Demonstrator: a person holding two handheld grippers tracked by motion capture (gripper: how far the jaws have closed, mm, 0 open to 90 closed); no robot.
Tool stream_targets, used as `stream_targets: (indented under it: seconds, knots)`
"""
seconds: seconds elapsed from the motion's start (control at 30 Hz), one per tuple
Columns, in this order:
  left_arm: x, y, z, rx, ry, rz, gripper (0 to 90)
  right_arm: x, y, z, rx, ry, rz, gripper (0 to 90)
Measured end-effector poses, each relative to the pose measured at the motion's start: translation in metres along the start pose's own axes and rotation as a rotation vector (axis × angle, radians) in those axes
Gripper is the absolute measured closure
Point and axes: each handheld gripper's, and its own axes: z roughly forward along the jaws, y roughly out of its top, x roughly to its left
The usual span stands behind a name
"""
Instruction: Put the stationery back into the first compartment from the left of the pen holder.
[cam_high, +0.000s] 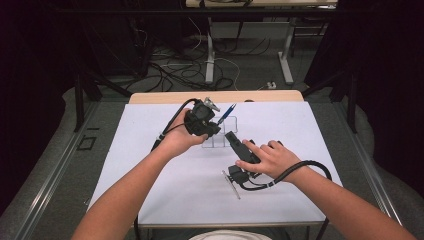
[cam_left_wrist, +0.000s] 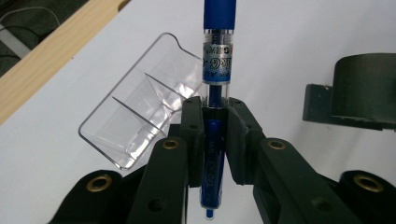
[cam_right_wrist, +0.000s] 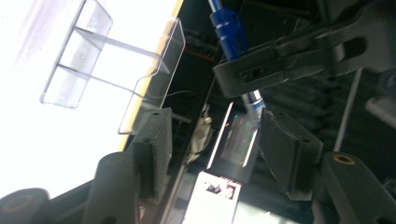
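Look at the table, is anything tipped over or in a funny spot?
Yes. The clear plastic organizer lies on its side on the white table, open compartments facing sideways. The blue gel pen isn't in it; the left gripper pinches it above the table.

Left claw (cam_high: 212, 111) clamped tight, raised over the table; right claw (cam_high: 231, 137) jaws apart, lying low.

A blue pen (cam_left_wrist: 216, 56) with a clear barrel section and a printed silver band sat between the black jaws of the left gripper (cam_left_wrist: 215, 133), above a see-through plastic organiser (cam_left_wrist: 135, 112) on a white table sheet (cam_high: 280, 200) edged in pale wood; the right gripper (cam_high: 240, 145) was black too, its cable black
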Motion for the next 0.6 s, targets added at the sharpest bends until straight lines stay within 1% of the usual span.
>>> stream_targets:
  seconds: [0.07,0.1,0.17,0.3,0.33,0.37,0.43,0.47,0.5,0.53,0.57,0.6]
  knots:
    - [0.003,0.0,-0.001,-0.008,0.008,-0.022,78.8,0.0,-0.001,0.0,0.014,0.016,0.042,42.9]
    - [0.003,0.0,0.001,-0.041,0.015,-0.057,78.8,-0.001,-0.002,0.0,0.017,0.028,0.059,42.9]
    - [0.007,0.0,-0.001,-0.056,0.036,-0.069,78.8,-0.001,-0.004,0.001,0.022,0.048,0.094,42.9]
    - [0.016,0.001,-0.005,-0.13,0.052,-0.112,78.8,-0.003,-0.007,0.001,0.039,0.084,0.175,42.4]
    - [0.018,0.001,-0.006,-0.152,0.055,-0.126,78.8,-0.005,-0.009,0.002,0.037,0.1,0.223,41.4]
    - [0.02,0.001,-0.007,-0.168,0.055,-0.137,78.8,-0.005,-0.009,0.002,0.037,0.1,0.223,41.4]
    - [0.024,0.001,-0.008,-0.199,0.059,-0.156,78.8,-0.005,-0.011,0.002,0.041,0.115,0.298,40.2]
    - [0.025,0.001,-0.009,-0.215,0.065,-0.163,78.8,-0.005,-0.013,0.004,0.019,0.095,0.327,39.3]
    - [0.026,0.001,-0.009,-0.233,0.07,-0.164,78.8,-0.008,-0.013,0.002,0.048,0.13,0.355,38.8]
    - [0.027,0.0,-0.009,-0.252,0.073,-0.172,78.8,-0.008,-0.014,0.003,0.035,0.115,0.403,38.3]
    - [0.028,-0.002,-0.009,-0.279,0.076,-0.176,78.8,-0.01,-0.017,0.004,0.023,0.138,0.51,35.6]
    - [0.028,-0.003,-0.008,-0.305,0.078,-0.189,78.8,-0.01,-0.017,0.004,0.023,0.138,0.51,35.6]
